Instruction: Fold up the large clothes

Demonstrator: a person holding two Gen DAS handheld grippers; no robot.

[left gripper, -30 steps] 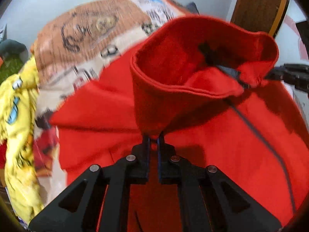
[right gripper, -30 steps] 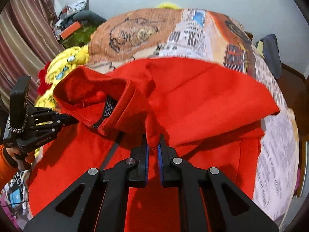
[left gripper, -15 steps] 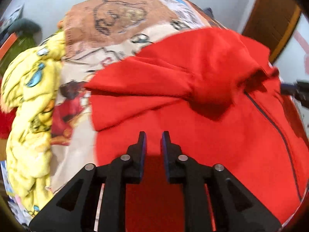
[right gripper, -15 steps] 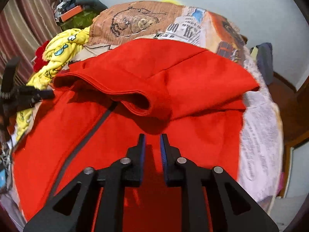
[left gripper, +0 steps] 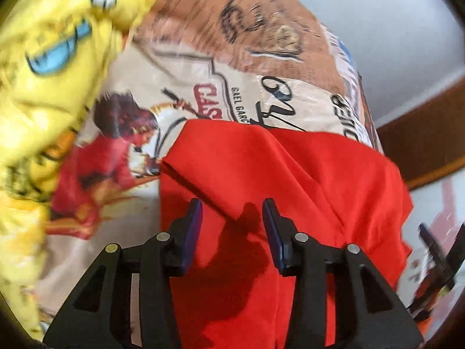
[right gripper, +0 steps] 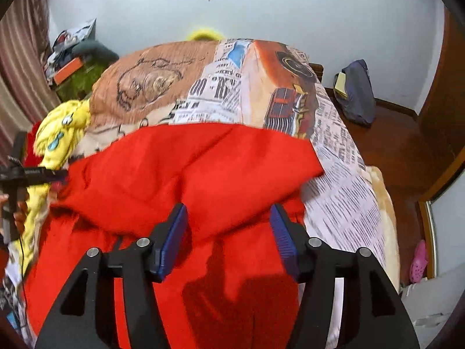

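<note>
So going left to right: there's a yellow plush blanket (left gripper: pixel 43 67) bunched up at the left edge of the bed, pushed aside I guess so it stays out of the folding area. Next to it the printed bedspread (left gripper: pixel 238 67) with newspaper-style graphics covers the bed and works as the folding surface. The red garment (right gripper: pixel 203 168) lies spread on top of it, with its far part doubled back over the near part, so one fold looks laid down already. The left claw (left gripper: pixel 231 218) hovers over the garment's left edge, jaws opening, nothing between them, fabric just lying loose below. The right claw (right gripper: pixel 228 226) is over the folded lip on the right side, jaws also opening and empty. My read is both are letting go so the fold can settle flat before the next one
</note>
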